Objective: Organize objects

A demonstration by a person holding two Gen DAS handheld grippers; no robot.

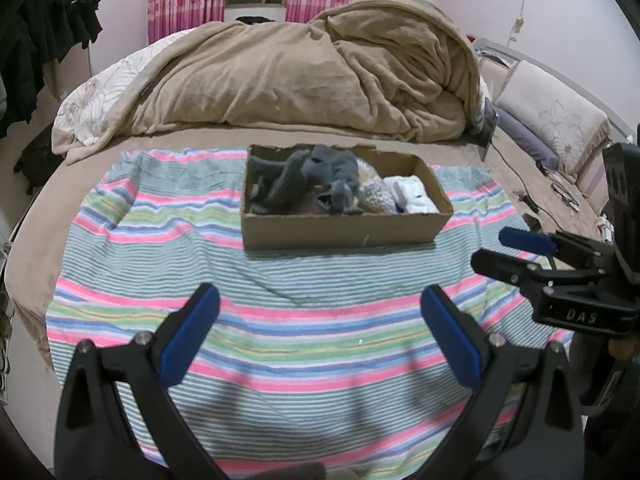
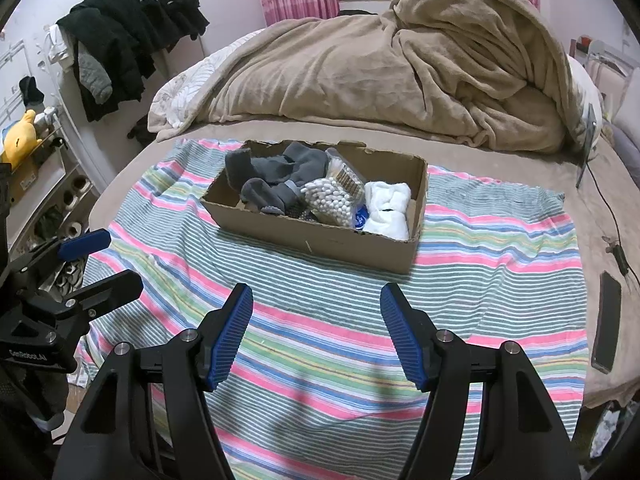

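The cardboard box point(image 2: 320, 236), holding grey socks point(image 2: 280, 176), cotton swabs point(image 2: 332, 200) and white cloth point(image 2: 390, 208), sits at our 12 o'clock on the striped sheet point(image 2: 500, 248). Our left gripper point(image 1: 320, 300) and right gripper point(image 2: 316, 300) gape wide, empty.

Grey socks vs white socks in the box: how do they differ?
The grey socks sprawl loosely over the left end of the cardboard box; the white socks sit in a compact bundle at the right end. Grey takes more room. A bag of cotton swabs lies between them.
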